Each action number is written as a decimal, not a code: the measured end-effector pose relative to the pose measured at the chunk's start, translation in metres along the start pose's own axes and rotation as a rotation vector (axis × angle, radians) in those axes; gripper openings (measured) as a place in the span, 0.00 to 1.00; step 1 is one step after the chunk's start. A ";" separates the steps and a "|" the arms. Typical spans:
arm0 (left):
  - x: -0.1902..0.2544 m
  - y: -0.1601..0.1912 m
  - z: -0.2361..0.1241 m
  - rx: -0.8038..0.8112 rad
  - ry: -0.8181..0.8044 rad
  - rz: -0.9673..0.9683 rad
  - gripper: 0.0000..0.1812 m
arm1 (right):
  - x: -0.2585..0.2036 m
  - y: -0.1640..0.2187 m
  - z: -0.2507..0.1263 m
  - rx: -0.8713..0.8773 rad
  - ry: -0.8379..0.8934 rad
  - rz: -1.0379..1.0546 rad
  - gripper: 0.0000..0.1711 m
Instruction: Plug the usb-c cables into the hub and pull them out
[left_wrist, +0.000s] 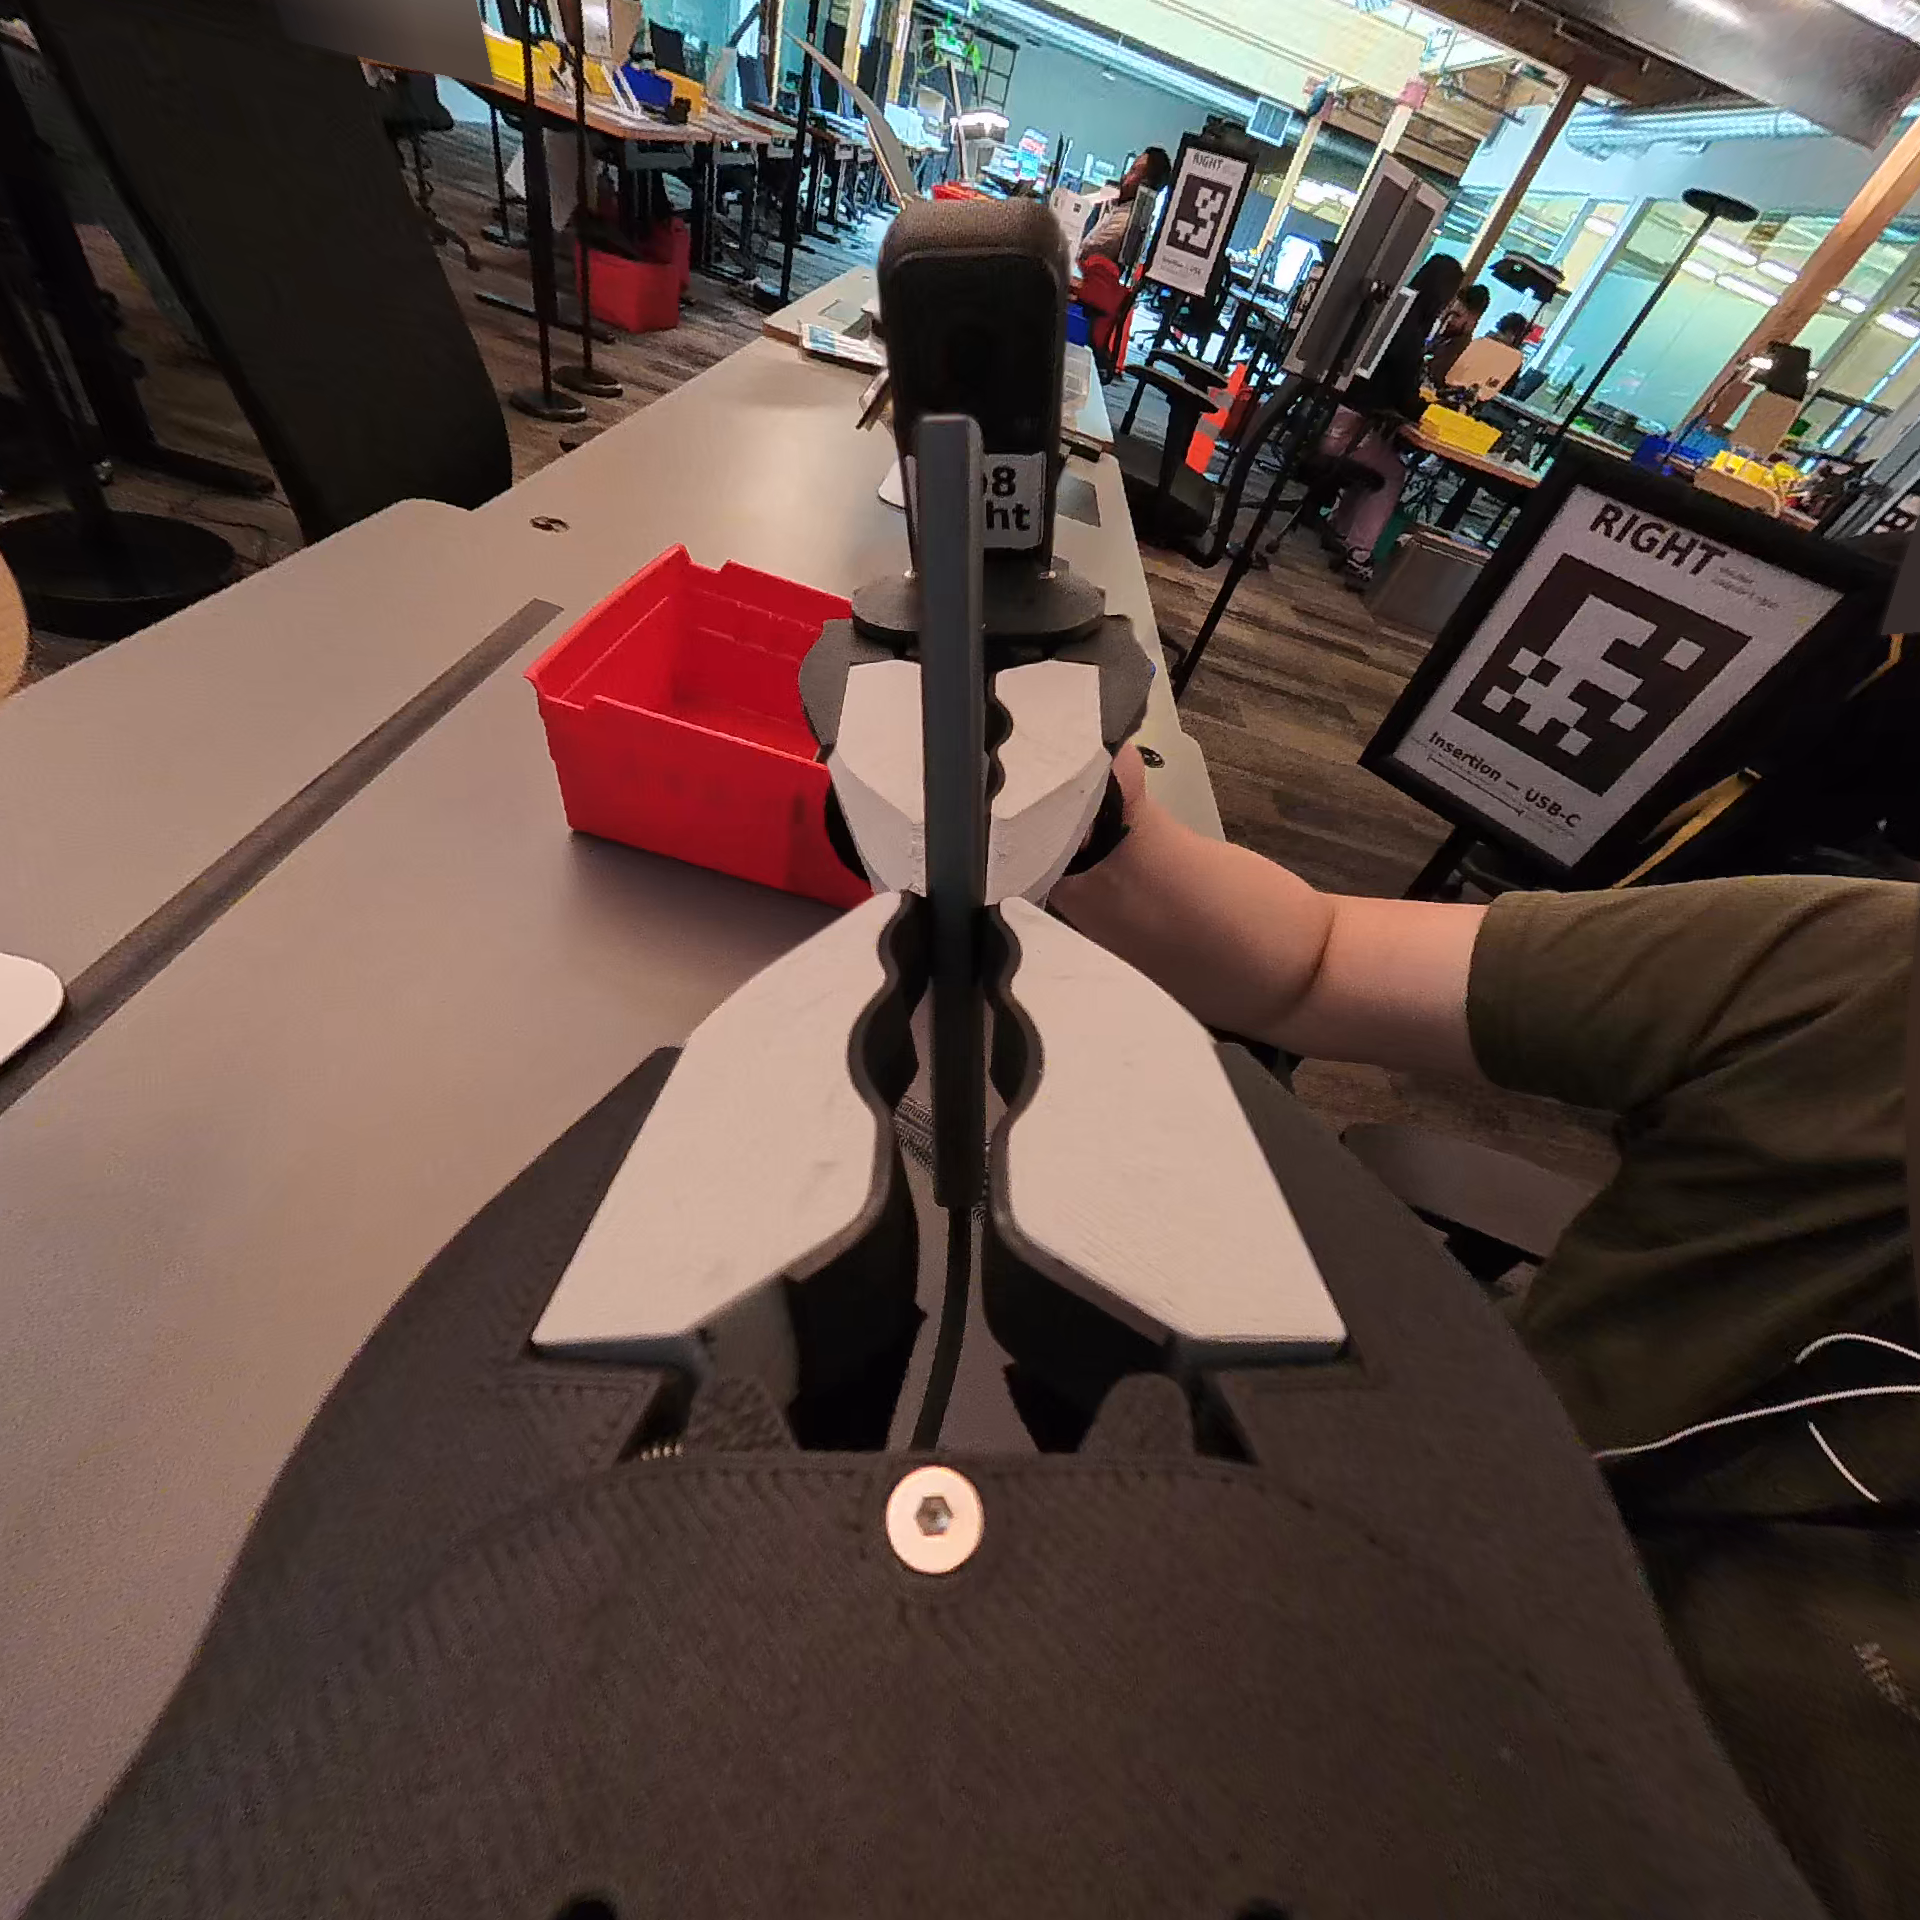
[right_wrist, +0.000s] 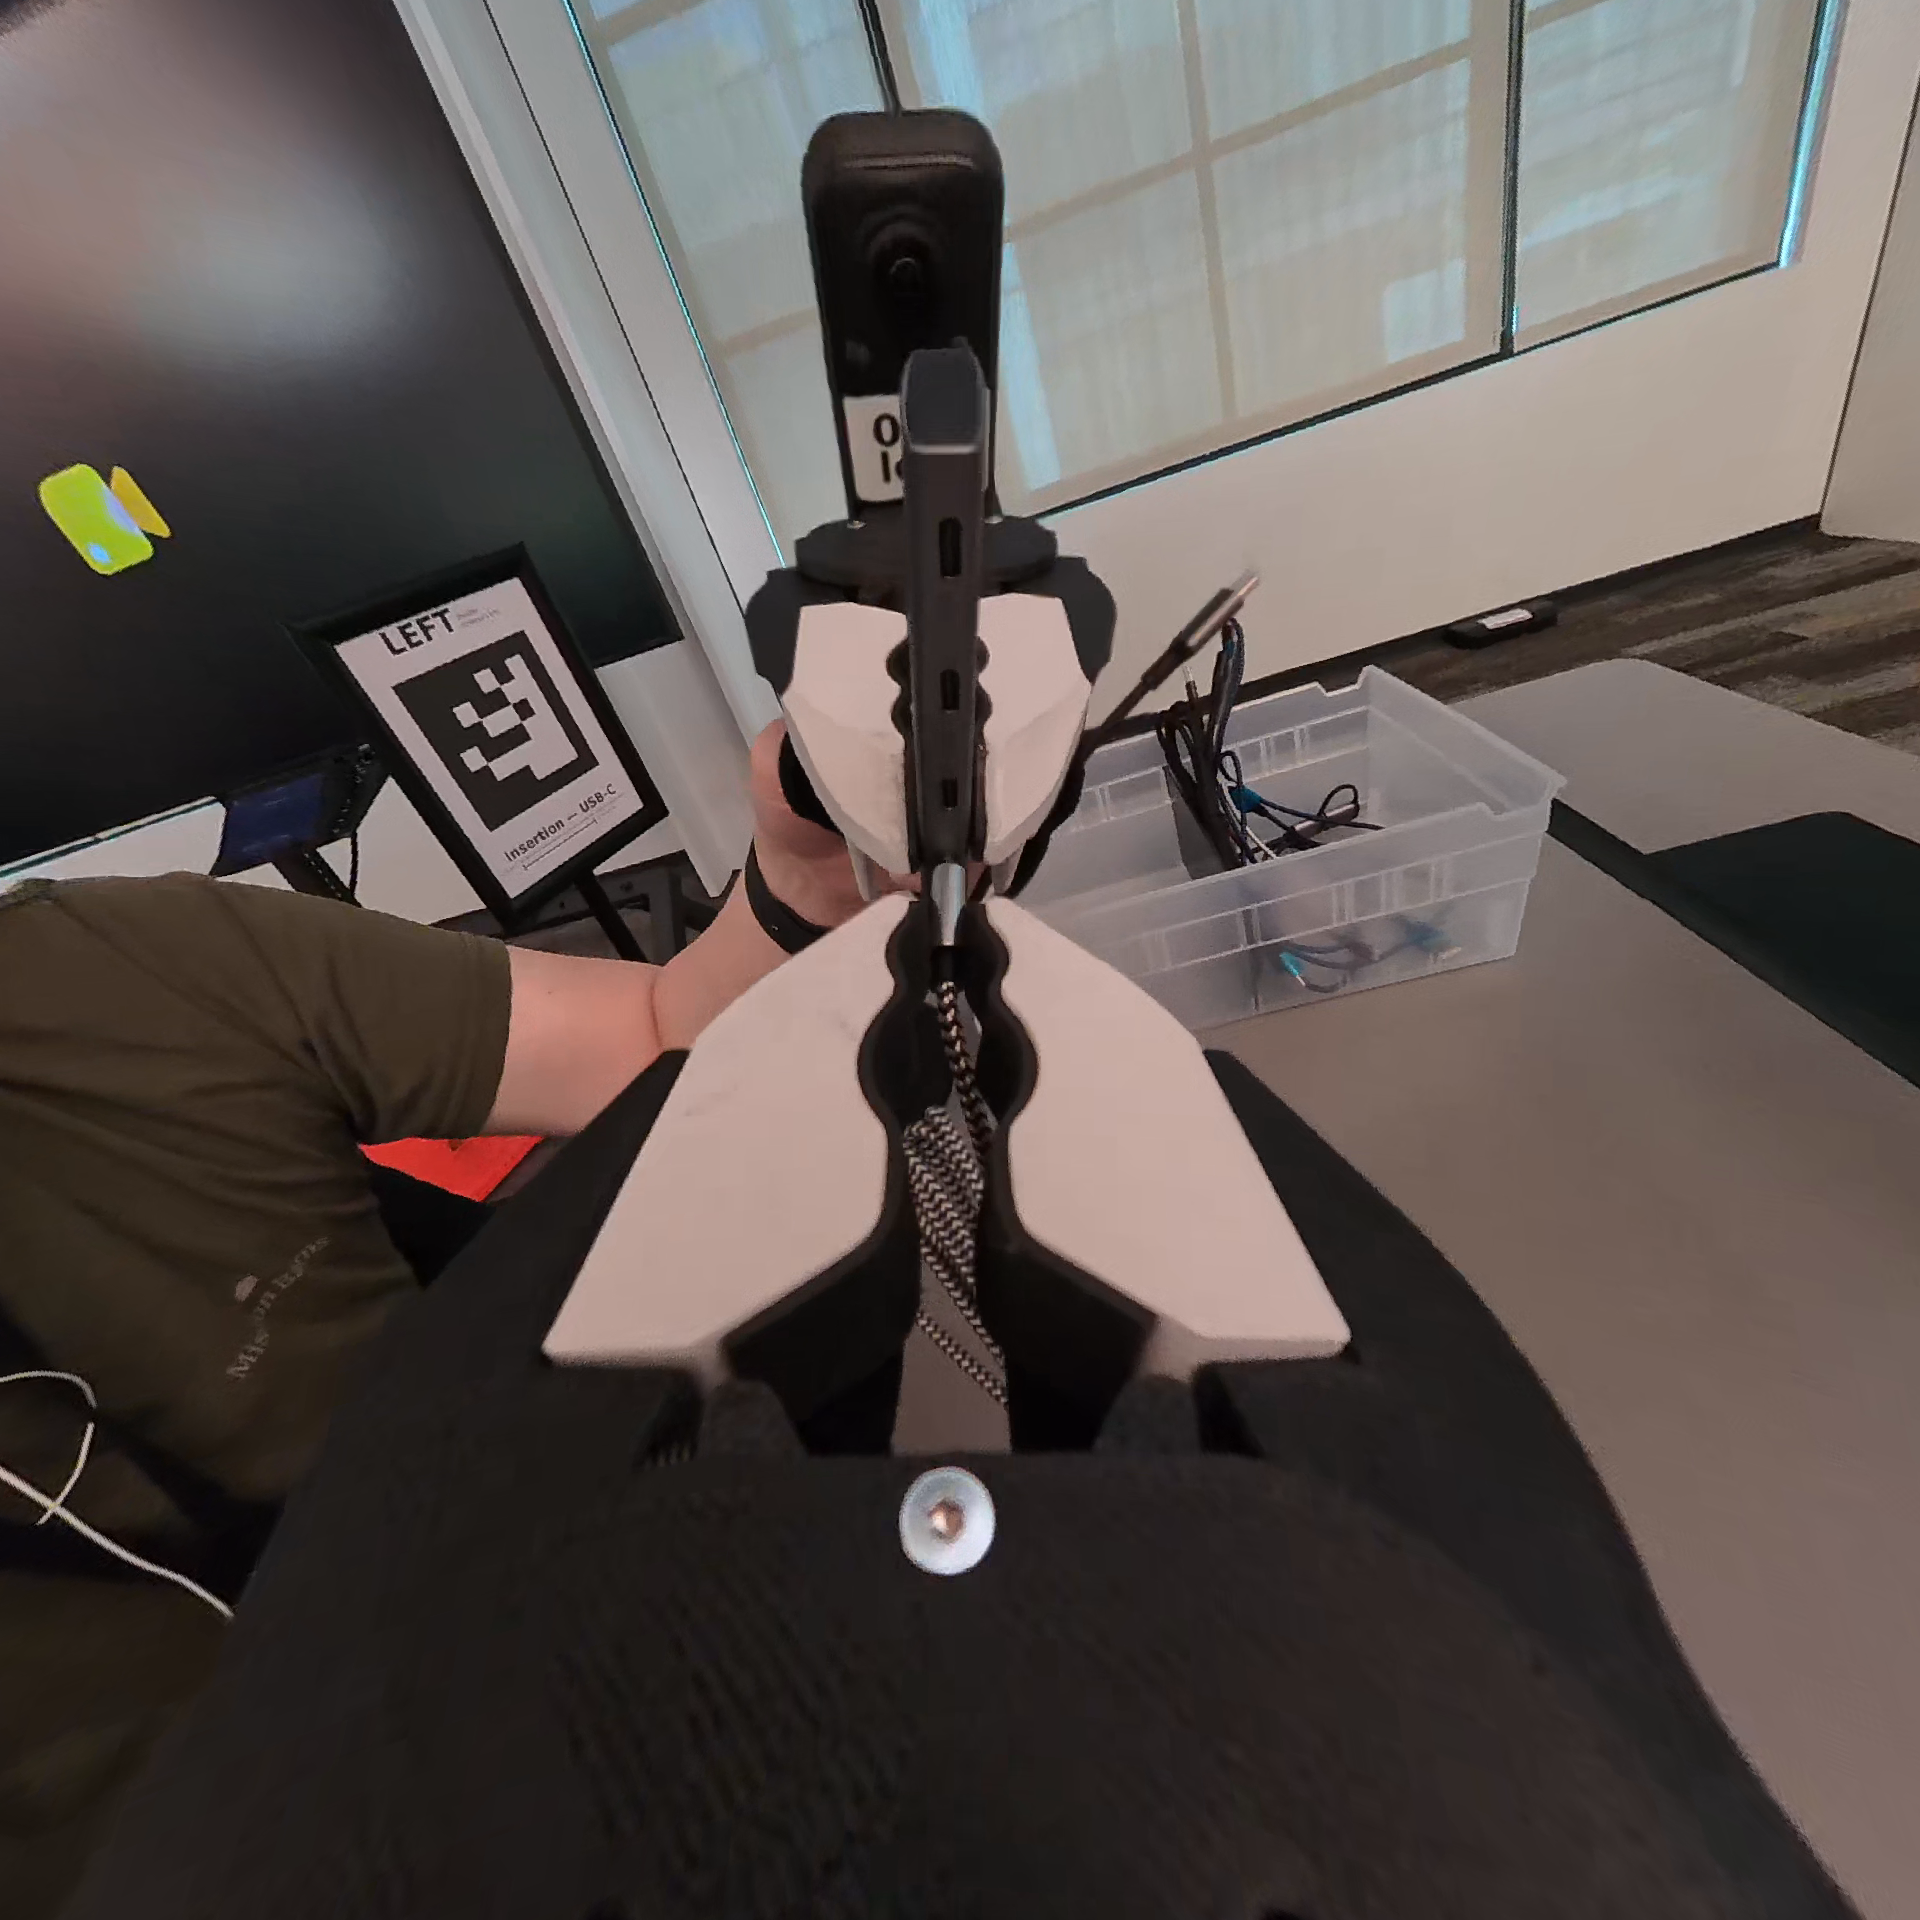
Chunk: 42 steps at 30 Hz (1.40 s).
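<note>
Hub (right_wrist: 943, 582): dark slim bar, clamped edge-on in the left gripper (left_wrist: 954, 914), ports facing the other tool so a plug can go straight in
Cable (right_wrist: 951, 1143): braided, its metal plug (right_wrist: 947, 894) pinched in the right gripper (right_wrist: 947, 920), meeting the hub's near end; whether seated I cannot tell
Spare cables (right_wrist: 1236, 790): in the clear bin (right_wrist: 1455, 831)
Red bin (left_wrist: 675, 738): on the table (left_wrist: 343, 935), beside the work

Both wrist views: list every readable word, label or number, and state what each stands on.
I won't quote writing; these things bear it.
Left wrist view, black-framed sign: printed words, legible.
Left wrist view, white sticker: characters, half hidden.
Right wrist view, second framed sign: printed words, legible.
Right wrist view, second white sticker: characters, half hidden.
Olive shirt: small print, blurred.
</note>
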<state>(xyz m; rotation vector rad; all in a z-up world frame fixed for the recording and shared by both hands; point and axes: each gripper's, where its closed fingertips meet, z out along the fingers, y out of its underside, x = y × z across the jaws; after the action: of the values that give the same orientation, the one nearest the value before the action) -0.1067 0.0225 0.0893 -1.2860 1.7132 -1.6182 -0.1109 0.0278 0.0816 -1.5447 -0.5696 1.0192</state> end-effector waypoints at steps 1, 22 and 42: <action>0.000 0.000 0.000 -0.003 0.002 -0.009 0.05 | 0.000 0.000 0.000 -0.004 0.006 -0.001 0.04; 0.022 -0.064 -0.120 0.351 -0.046 0.047 0.05 | -0.017 -0.069 -0.249 0.031 0.666 -0.243 0.04; 0.040 -0.030 -0.024 0.130 0.130 -0.006 0.05 | 0.089 0.069 -0.271 -0.470 0.720 0.132 0.33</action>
<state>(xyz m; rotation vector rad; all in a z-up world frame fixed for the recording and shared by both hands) -0.1355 0.0047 0.1335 -1.1478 1.6490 -1.8198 0.1510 -0.0612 -0.0157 -2.2338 -0.1972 0.3638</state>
